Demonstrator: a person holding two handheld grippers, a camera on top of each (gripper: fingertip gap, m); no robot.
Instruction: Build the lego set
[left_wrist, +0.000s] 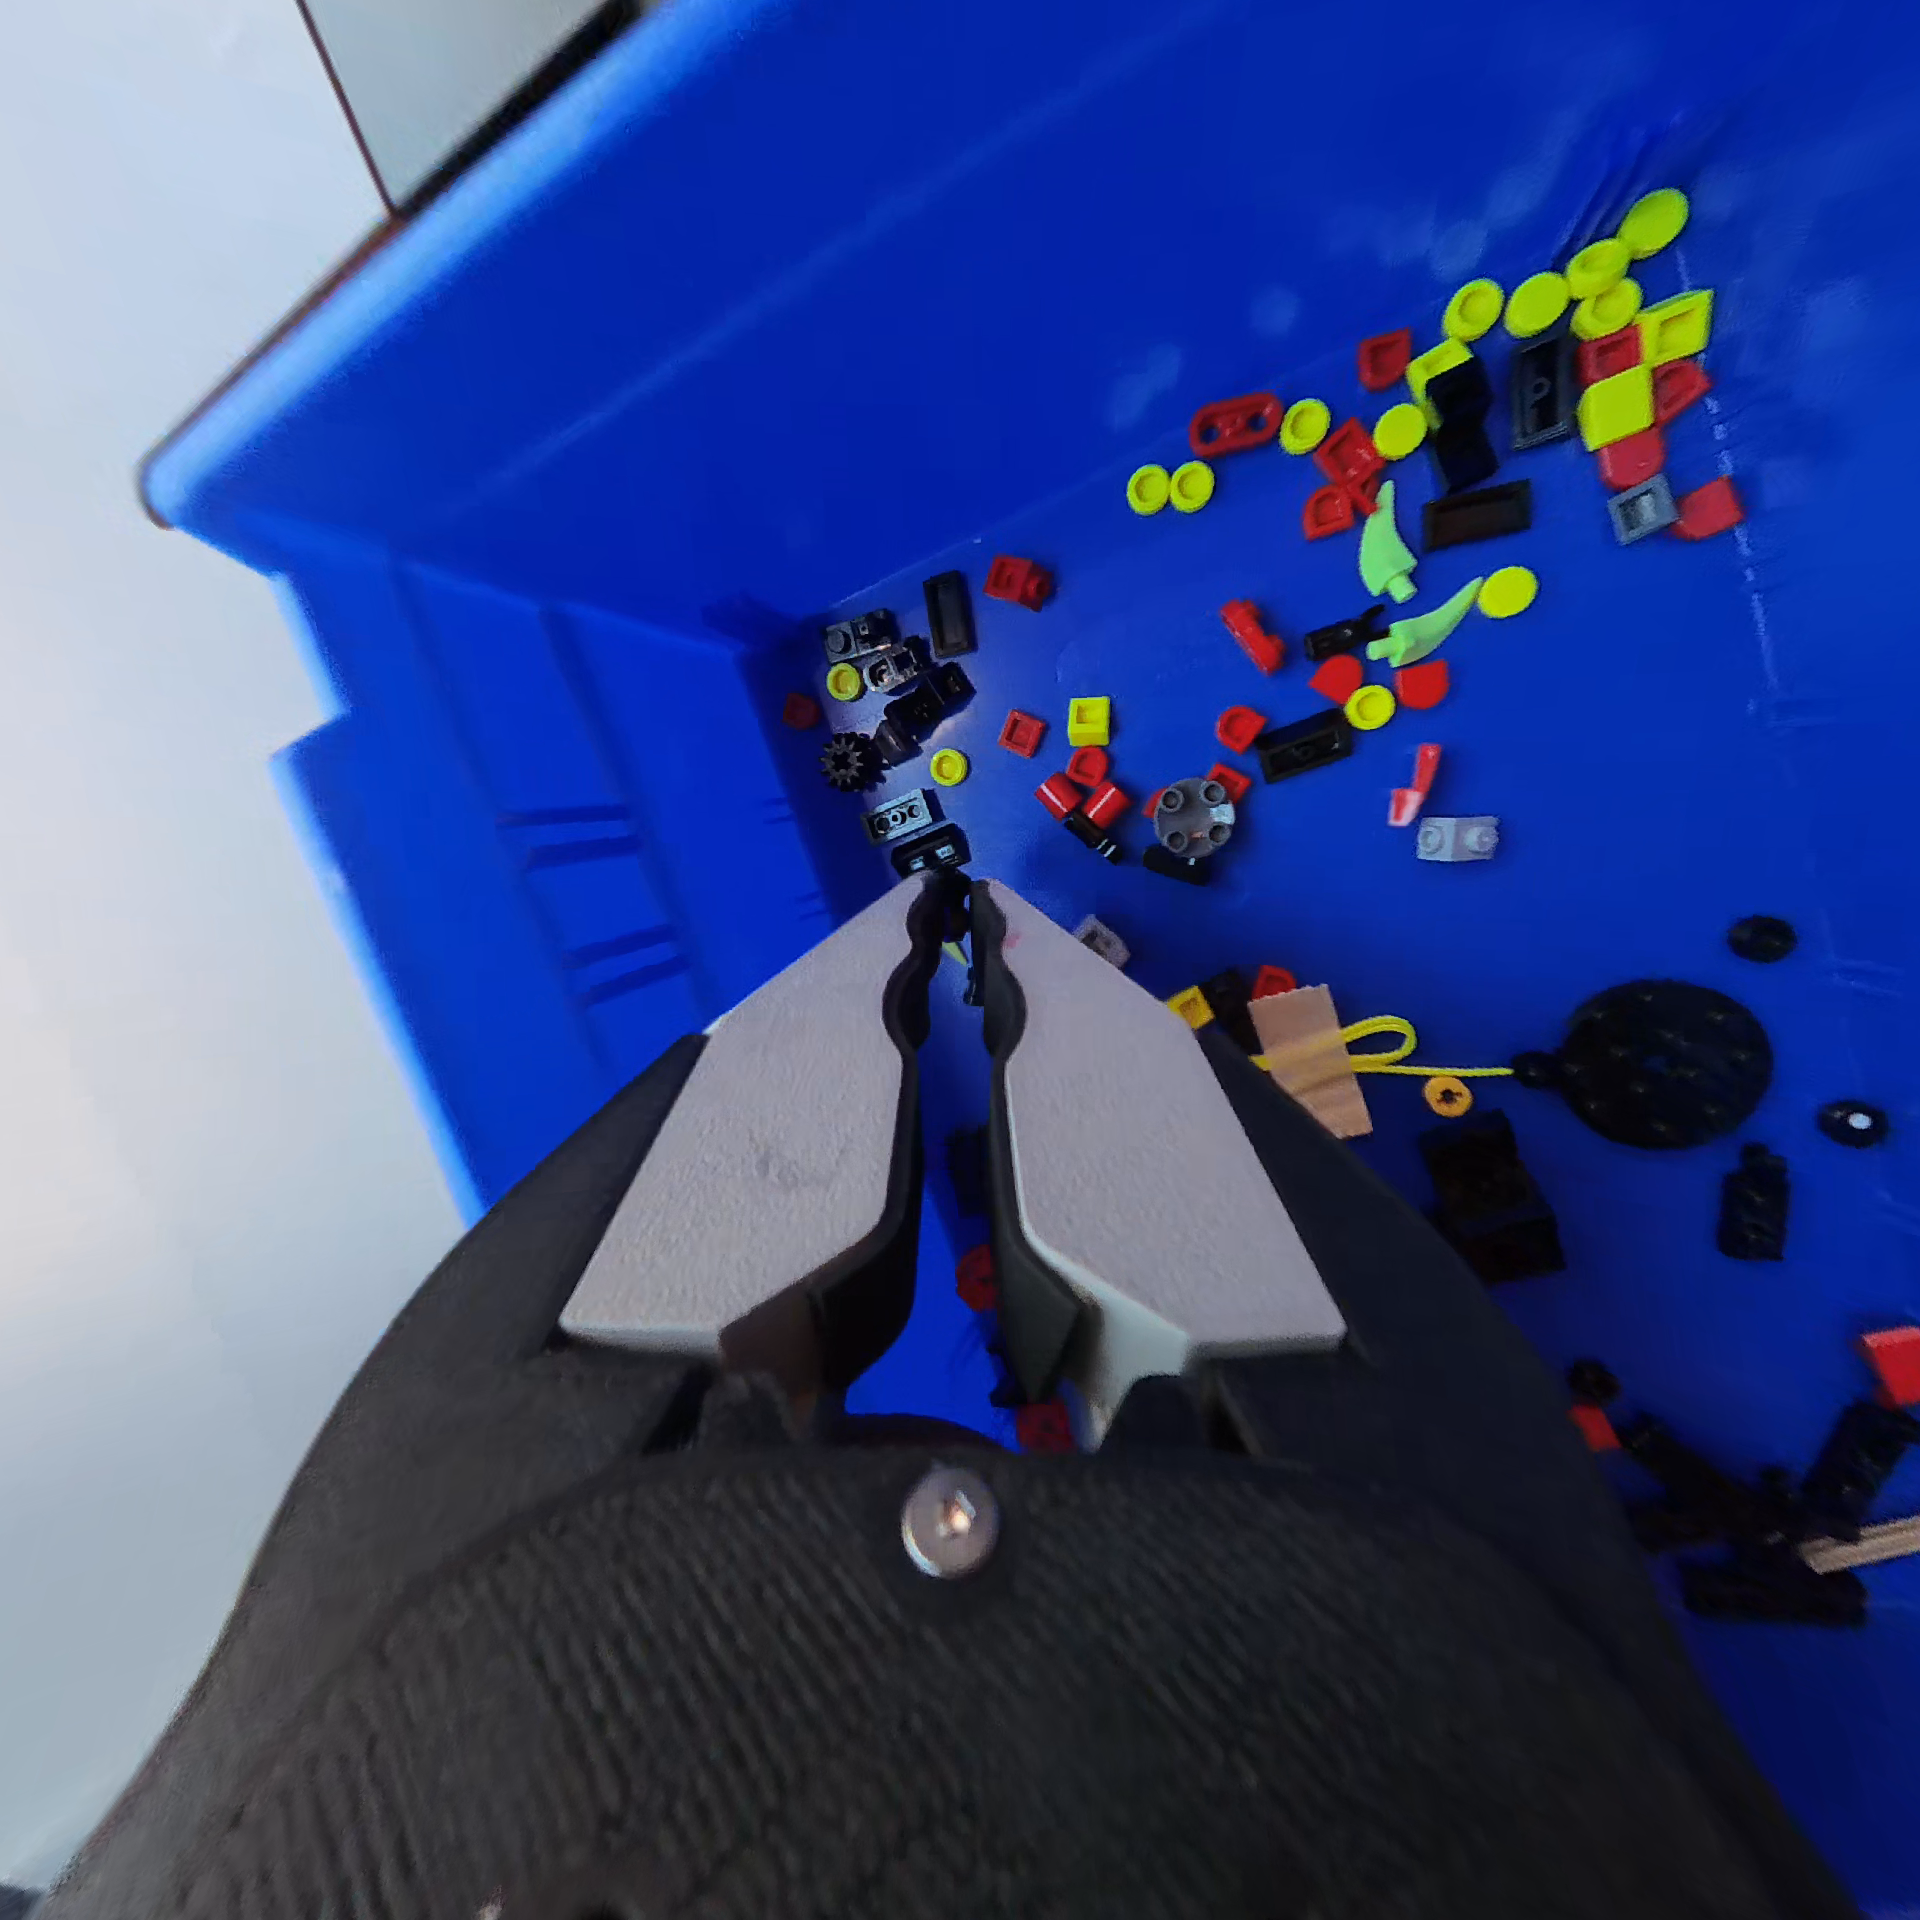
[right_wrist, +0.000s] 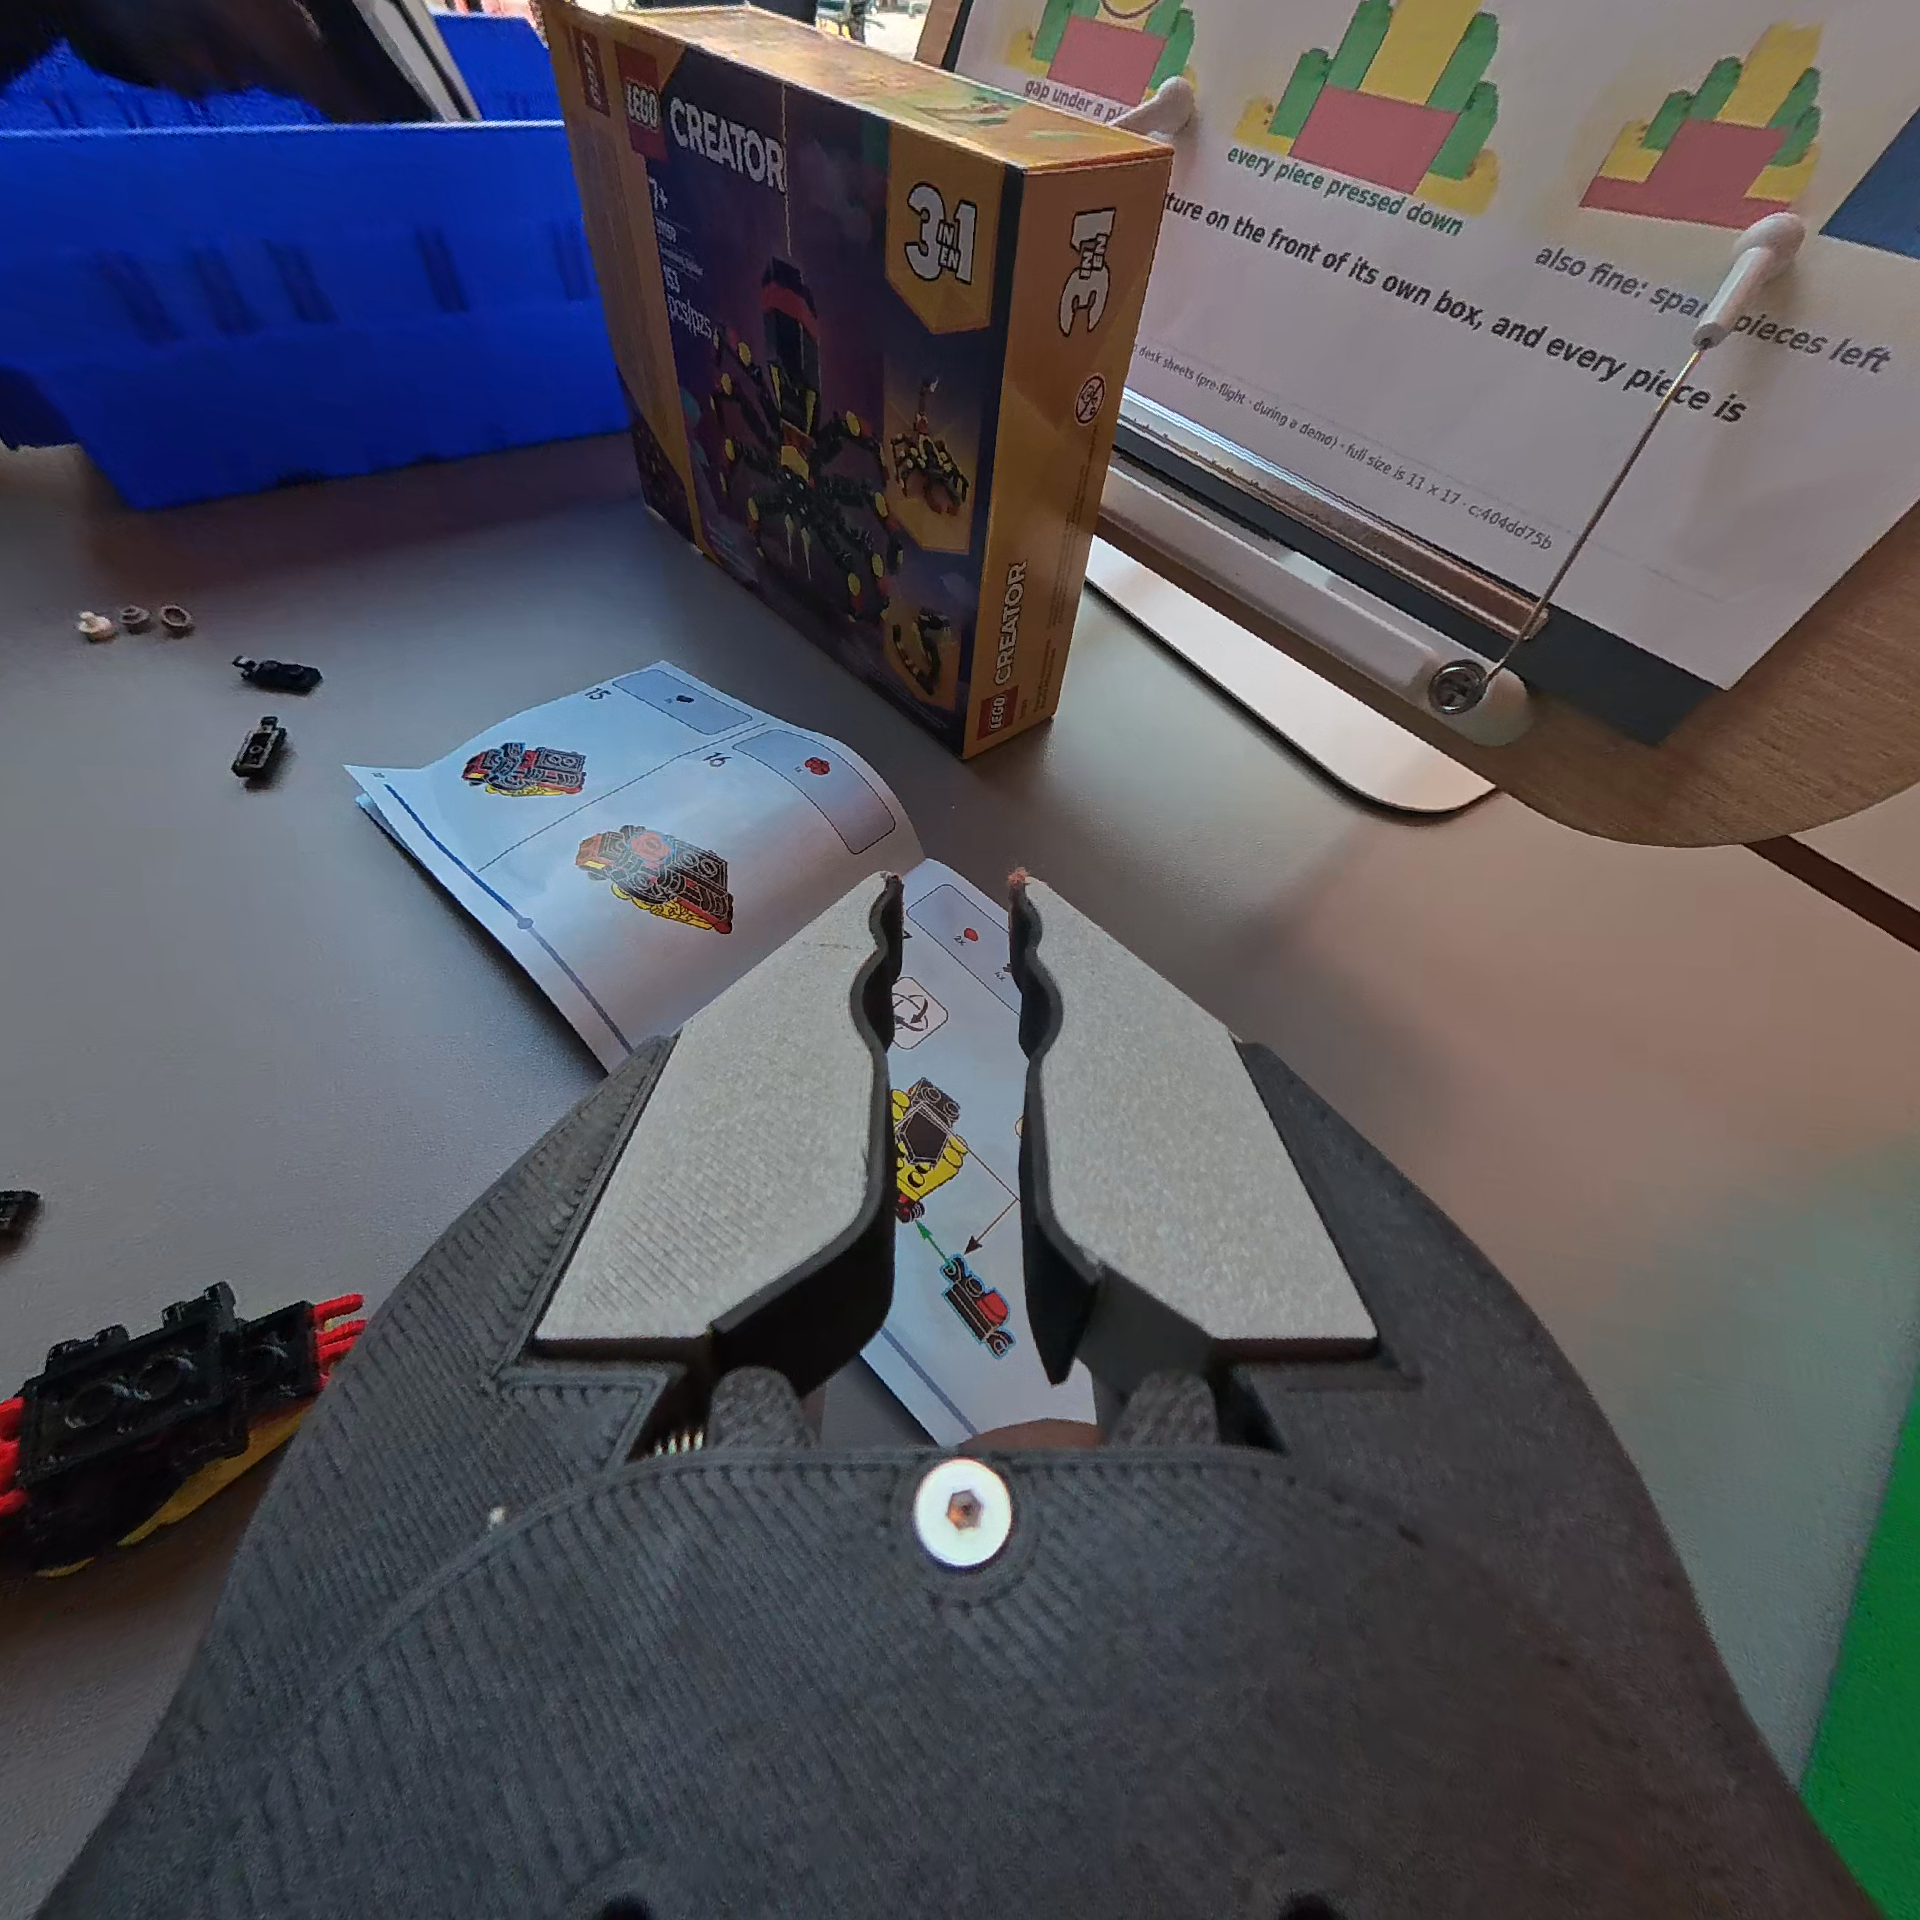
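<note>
Lego pieces (left_wrist: 1351, 665) lie loose in the blue bin (left_wrist: 727, 364), mostly right of the left gripper (left_wrist: 951, 894), nipped on a small black part, while the right gripper (right_wrist: 956, 883) gapes empty over the booklet (right_wrist: 644, 821); next, seat that part on the half-built model (right_wrist: 156, 1403).

A demo workstation: grey desk (right_wrist: 1351, 1039), instruction board (right_wrist: 1507, 343), blue parts bin (left_wrist: 935, 312).

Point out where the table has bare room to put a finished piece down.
Bare grey table lies right of the instruction booklet, below the box; another patch sits between the booklet and two small black parts. The lower-left corner, by the black-and-red assembly, is crowded.
</note>
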